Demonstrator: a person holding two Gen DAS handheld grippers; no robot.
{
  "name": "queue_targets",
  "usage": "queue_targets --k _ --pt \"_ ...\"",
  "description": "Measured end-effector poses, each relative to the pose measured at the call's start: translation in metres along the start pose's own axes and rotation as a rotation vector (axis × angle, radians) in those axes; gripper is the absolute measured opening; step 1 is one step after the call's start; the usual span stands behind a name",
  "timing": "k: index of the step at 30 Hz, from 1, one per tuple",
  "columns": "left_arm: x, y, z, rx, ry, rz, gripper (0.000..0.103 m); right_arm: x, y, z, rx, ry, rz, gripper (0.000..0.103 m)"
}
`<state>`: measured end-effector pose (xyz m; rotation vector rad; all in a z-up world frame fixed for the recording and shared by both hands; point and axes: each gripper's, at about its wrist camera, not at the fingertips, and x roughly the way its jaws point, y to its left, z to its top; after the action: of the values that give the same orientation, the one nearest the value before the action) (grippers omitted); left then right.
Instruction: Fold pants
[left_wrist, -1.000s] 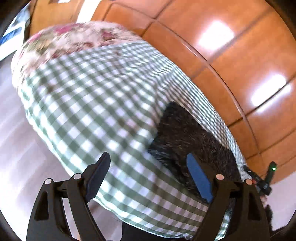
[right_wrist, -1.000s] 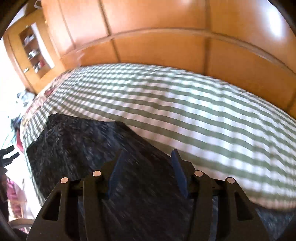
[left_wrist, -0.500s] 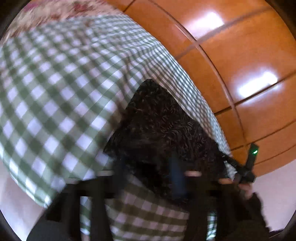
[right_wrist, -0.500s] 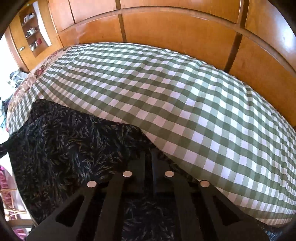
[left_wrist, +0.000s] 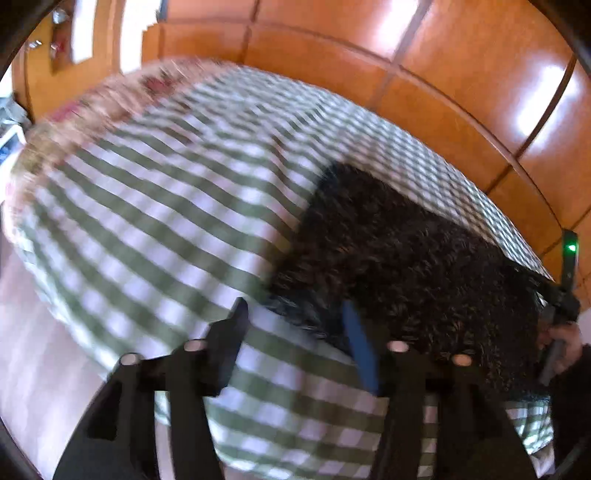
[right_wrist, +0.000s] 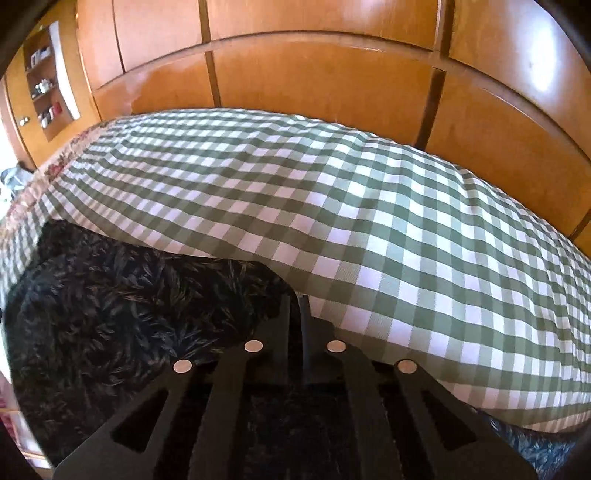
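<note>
Bed (right_wrist: 388, 221) under a green-and-white checked cover (left_wrist: 155, 206), backed by orange wooden panelling (right_wrist: 314, 81). Flowered fabric (left_wrist: 110, 99) at the far left end of the cover. Dark patterned pants (left_wrist: 399, 258) flat on the checks near the front edge, right of middle in the left wrist view, lower left in the right wrist view (right_wrist: 110, 302).

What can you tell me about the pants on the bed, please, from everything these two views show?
The pants are dark, nearly black fabric with a fine leaf-like print. They lie bunched and partly folded near the edge of the green-and-white checked bedspread. The right gripper is shut on their edge, fingers pressed together with cloth between them. The left gripper is open near their other end; whether it touches them is unclear, since the left view is motion-blurred.
</note>
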<state>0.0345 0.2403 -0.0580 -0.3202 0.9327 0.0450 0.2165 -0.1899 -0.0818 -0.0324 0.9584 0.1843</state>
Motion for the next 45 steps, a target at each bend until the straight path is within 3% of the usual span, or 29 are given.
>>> queue_targets --k 3,6,7,12,13,14,15,16,20,22,24,25,26,27,32,36,40,43,45 --pt "-0.023 0.002 0.008 0.002 -0.079 0.015 0.056 -0.031 0.008 0.004 0.015 -0.061 0.032 0.004" --pt "-0.034 -0.017 0.013 0.074 -0.135 -0.046 0.059 -0.050 0.029 0.010 -0.015 -0.072 0.159 0.004" --pt "-0.031 -0.025 0.013 0.099 -0.134 -0.064 0.059 -0.051 0.044 0.014 -0.054 -0.045 0.233 0.004" --pt "-0.007 -0.074 0.005 0.257 -0.089 -0.118 0.060 -0.020 0.117 0.035 -0.245 0.042 0.301 0.005" --pt "-0.002 -0.080 0.004 0.272 -0.081 -0.111 0.062 -0.011 0.124 0.039 -0.258 0.062 0.304 0.010" --pt "0.002 -0.085 0.003 0.283 -0.070 -0.105 0.063 -0.002 0.129 0.042 -0.268 0.082 0.303 0.034" --pt "0.008 -0.089 0.002 0.296 -0.055 -0.097 0.063 0.009 0.137 0.044 -0.289 0.113 0.312 0.065" --pt "0.011 -0.094 0.002 0.304 -0.046 -0.089 0.065 0.015 0.141 0.044 -0.304 0.123 0.307 0.071" --pt "0.025 -0.100 -0.002 0.333 -0.015 -0.050 0.067 0.038 0.155 0.045 -0.359 0.178 0.284 0.071" --pt "0.030 -0.102 -0.005 0.350 -0.006 -0.032 0.067 0.047 0.156 0.044 -0.369 0.192 0.269 0.066" --pt "0.033 -0.104 -0.008 0.370 -0.002 -0.019 0.070 0.052 0.157 0.042 -0.382 0.174 0.226 0.032" --pt "0.035 -0.105 -0.009 0.375 -0.001 -0.014 0.071 0.052 0.156 0.043 -0.369 0.164 0.223 0.024" --pt "0.035 -0.105 -0.010 0.380 0.002 -0.010 0.072 0.053 0.154 0.047 -0.348 0.157 0.228 0.009" --pt "0.037 -0.106 -0.011 0.385 0.008 -0.007 0.072 0.052 0.153 0.049 -0.335 0.149 0.230 0.003" --pt "0.044 -0.104 -0.017 0.378 0.033 -0.007 0.074 0.070 0.157 0.049 -0.352 0.102 0.157 0.002" --pt "0.047 -0.100 -0.023 0.359 0.039 -0.010 0.074 0.067 0.153 0.050 -0.275 0.068 0.150 0.002" --pt "0.035 -0.097 -0.016 0.321 0.032 -0.053 0.074 0.036 0.138 0.050 -0.194 0.026 0.183 0.002" --pt "0.016 -0.090 0.005 0.262 -0.025 -0.119 0.074 0.007 0.114 0.047 -0.124 -0.016 0.214 0.003" --pt "0.012 -0.088 0.024 0.256 -0.051 -0.119 0.075 -0.012 0.090 0.038 -0.065 -0.019 0.229 0.003"
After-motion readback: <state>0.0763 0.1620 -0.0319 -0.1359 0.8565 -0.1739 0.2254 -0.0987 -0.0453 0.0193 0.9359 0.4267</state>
